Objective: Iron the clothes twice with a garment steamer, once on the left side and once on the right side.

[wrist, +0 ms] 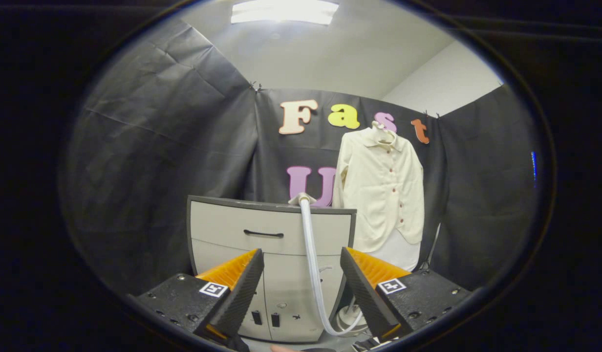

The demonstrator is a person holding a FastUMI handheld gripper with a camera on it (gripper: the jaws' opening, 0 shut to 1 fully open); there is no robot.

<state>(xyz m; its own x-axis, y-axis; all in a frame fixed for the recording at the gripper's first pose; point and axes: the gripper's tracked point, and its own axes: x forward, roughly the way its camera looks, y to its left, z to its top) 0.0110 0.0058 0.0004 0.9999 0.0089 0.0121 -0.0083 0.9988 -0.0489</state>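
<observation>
A cream button-up shirt (385, 188) hangs on a hanger against the booth wall, beyond the fingers and to the right of the cabinet. The garment steamer's head (302, 198) rests on top of the cabinet, and its white hose (312, 264) runs down the cabinet front between the fingers to the steamer's base (349, 319) on the floor. My gripper (301, 293) is open, well short of the steamer head, with only the distant hose seen between its fingers.
A grey-and-white cabinet (232, 230) with a drawer handle (263, 234) stands ahead, left of the shirt. Black cloth walls close in on the left, back and right. A ceiling light (284, 11) glows overhead.
</observation>
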